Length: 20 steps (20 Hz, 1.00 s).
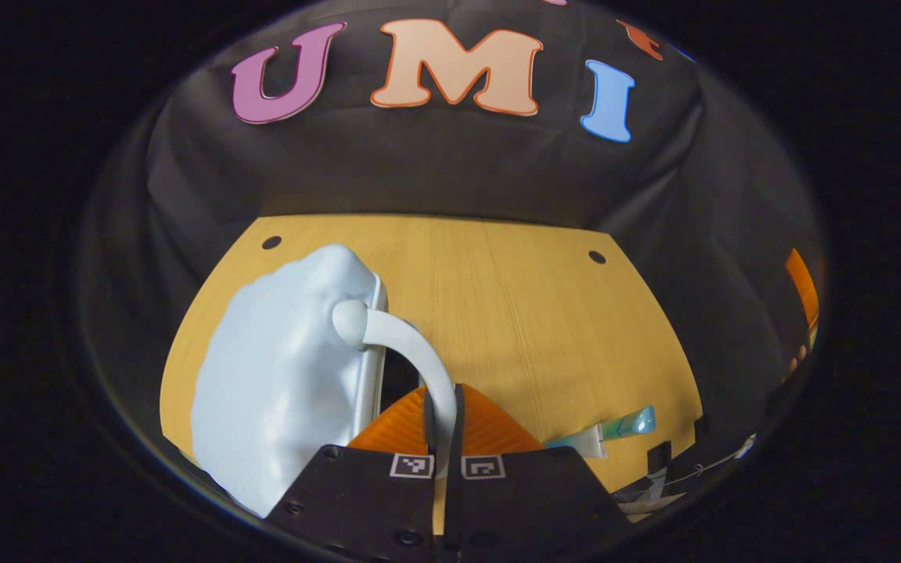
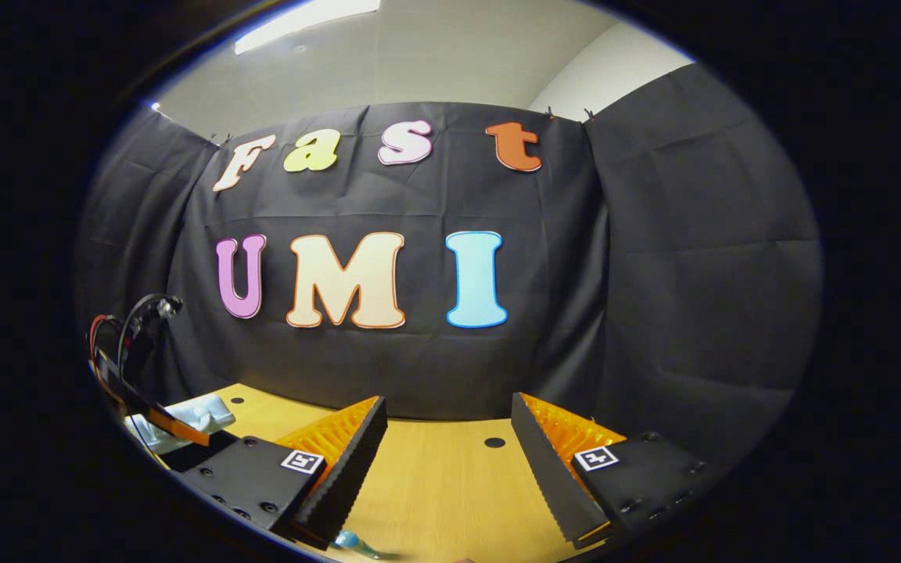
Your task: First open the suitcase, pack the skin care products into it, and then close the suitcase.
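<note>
In the left gripper view, a pale blue suitcase (image 1: 278, 383) lies on the wooden table (image 1: 529, 313), left of centre. Its white curved handle (image 1: 419, 360) arches over to my left gripper (image 1: 443, 438), whose orange fingers are shut on it. A dark gap shows along the case's near edge under the handle. A teal skin care tube (image 1: 629, 423) with a white cap lies on the table to the right. My right gripper (image 2: 446, 461) hangs above the table, open with nothing between its fingers. A teal tip of a tube (image 2: 353, 541) pokes out below it.
The right gripper view has the other gripper (image 2: 155, 418) with its cables at the far left, beside the suitcase (image 2: 202, 412). The black cloth wall closes the table's far side. Round holes (image 1: 597, 256) mark the tabletop's back corners.
</note>
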### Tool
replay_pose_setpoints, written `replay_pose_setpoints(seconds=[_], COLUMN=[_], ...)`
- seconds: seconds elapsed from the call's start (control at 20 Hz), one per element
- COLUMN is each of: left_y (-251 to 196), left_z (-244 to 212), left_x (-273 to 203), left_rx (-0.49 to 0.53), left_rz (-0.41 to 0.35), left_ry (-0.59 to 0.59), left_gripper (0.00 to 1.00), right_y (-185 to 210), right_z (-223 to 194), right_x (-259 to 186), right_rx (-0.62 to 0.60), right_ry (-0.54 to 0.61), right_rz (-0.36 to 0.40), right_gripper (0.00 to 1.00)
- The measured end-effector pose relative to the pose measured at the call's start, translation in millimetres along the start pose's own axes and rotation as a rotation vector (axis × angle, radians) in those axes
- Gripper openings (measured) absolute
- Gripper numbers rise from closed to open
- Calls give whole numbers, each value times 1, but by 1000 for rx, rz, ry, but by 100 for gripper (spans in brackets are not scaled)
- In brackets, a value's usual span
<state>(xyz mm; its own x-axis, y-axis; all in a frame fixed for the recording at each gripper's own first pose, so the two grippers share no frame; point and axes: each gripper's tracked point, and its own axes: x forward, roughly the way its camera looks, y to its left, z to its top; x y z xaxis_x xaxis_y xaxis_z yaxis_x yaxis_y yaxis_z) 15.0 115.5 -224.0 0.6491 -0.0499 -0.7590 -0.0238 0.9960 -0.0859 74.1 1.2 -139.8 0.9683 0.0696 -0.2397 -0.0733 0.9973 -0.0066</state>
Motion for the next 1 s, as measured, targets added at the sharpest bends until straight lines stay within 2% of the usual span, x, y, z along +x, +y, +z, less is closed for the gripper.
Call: replay_pose_setpoints(seconds=[0.2, 0.3, 0.5, 0.7, 1.0], left_y=[50, 80, 146, 209, 298], left_z=[37, 52, 73, 84, 79], left_x=[-38, -54, -75, -87, -88], left_rx=[48, 37, 66, 110, 80], left_rz=[28, 54, 135, 226, 296], left_ry=[-74, -118, -178, -205, -205], left_gripper=[0, 0, 0, 0, 0], right_y=[32, 49, 82, 115, 160], right_z=[1, -1, 8, 12, 11], right_x=[3, 4, 5, 8, 11], right_rx=[-1, -3, -10, -12, -31], right_ry=[-4, 3, -22, -37, -31], right_rz=[29, 42, 46, 33, 30], right_gripper=[100, 100, 100, 100, 100])
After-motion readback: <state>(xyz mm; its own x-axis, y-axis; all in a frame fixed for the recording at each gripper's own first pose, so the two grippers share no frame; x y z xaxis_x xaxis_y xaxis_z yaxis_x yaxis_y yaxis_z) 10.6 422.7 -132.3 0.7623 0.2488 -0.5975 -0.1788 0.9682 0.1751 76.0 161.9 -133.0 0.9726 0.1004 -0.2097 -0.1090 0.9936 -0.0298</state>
